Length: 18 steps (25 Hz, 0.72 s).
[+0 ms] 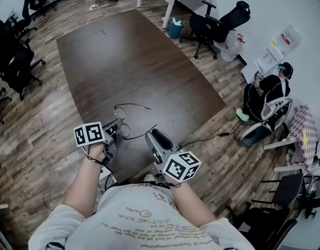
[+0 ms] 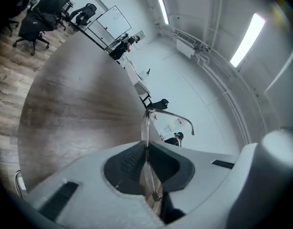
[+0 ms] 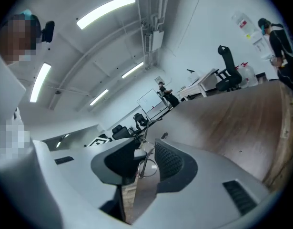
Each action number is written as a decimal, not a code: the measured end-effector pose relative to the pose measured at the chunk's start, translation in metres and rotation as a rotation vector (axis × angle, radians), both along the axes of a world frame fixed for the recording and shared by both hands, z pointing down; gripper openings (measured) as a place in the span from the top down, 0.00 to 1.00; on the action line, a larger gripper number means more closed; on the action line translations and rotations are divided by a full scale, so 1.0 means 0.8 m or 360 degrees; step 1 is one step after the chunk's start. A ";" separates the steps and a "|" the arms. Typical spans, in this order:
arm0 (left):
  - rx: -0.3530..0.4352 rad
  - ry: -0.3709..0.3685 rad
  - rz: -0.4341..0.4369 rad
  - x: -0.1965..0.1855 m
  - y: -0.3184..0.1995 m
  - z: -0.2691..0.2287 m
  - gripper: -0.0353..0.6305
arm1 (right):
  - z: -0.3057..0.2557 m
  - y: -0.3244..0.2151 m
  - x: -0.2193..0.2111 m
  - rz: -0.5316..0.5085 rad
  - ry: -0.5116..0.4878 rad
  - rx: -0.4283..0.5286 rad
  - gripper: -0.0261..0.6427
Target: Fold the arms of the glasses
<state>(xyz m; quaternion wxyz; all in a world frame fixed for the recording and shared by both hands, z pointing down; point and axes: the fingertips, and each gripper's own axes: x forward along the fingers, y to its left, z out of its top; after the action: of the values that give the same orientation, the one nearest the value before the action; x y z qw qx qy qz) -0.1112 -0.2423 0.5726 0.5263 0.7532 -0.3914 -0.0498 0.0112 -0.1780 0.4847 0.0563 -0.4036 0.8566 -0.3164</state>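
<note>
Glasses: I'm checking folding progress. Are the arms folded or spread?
Spread. In the head view the glasses show both arms sticking out; the left tool grips the frame, one arm jutting sideways.

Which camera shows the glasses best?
The head view: the whole glasses show, arms included. The left gripper view has a rim edge-on with one arm; the right gripper view, only a rim loop between its jaws.

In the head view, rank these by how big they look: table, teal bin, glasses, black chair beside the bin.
1. table
2. black chair
3. glasses, though being nearer the camera enlarges them
4. teal bin
</note>
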 end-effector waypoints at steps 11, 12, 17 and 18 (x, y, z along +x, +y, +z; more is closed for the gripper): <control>0.0108 0.0102 -0.0037 0.009 0.009 -0.018 0.89 | 0.014 0.020 -0.009 -0.0068 0.0177 0.0016 0.83; 0.0115 0.0099 -0.0030 0.010 0.010 -0.019 0.89 | 0.013 0.020 -0.009 -0.0066 0.0174 0.0022 0.84; 0.0145 0.0094 0.0013 0.018 0.016 -0.026 0.89 | 0.006 0.022 -0.014 -0.0089 0.0123 0.0045 0.85; 0.0152 0.0093 0.0022 0.020 0.017 -0.027 0.89 | 0.006 0.022 -0.015 -0.0093 0.0119 0.0043 0.85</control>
<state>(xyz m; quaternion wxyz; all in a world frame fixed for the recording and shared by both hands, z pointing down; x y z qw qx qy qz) -0.0951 -0.2285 0.5507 0.5014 0.7783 -0.3678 -0.0868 -0.0007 -0.1604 0.4891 0.0203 -0.3893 0.8737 -0.2910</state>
